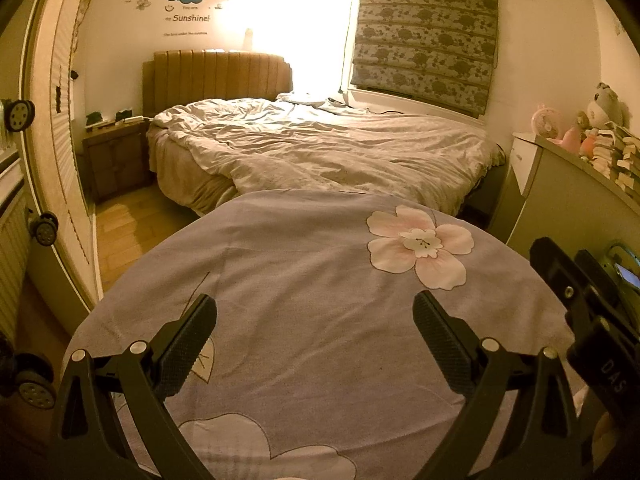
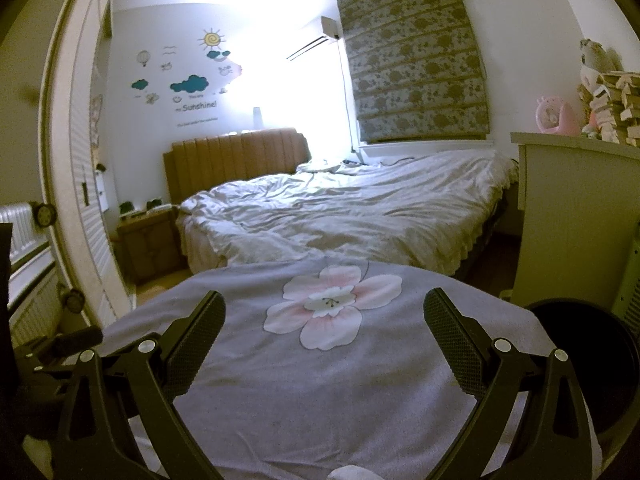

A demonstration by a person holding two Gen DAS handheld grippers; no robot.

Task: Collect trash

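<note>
My left gripper (image 1: 314,310) is open and empty above a table covered with a lilac cloth (image 1: 304,280) printed with pink flowers. My right gripper (image 2: 324,306) is open and empty above the same cloth (image 2: 320,380); it also shows at the right edge of the left wrist view (image 1: 592,312). A dark round bin (image 2: 576,360) stands right of the table by my right gripper. No trash shows in either view.
An unmade bed (image 1: 320,148) with a brown headboard lies beyond the table. A nightstand (image 1: 116,160) stands left of it. A white cabinet (image 2: 576,216) with books and toys is at right. A white wardrobe (image 1: 60,160) and a radiator (image 2: 24,232) are at left.
</note>
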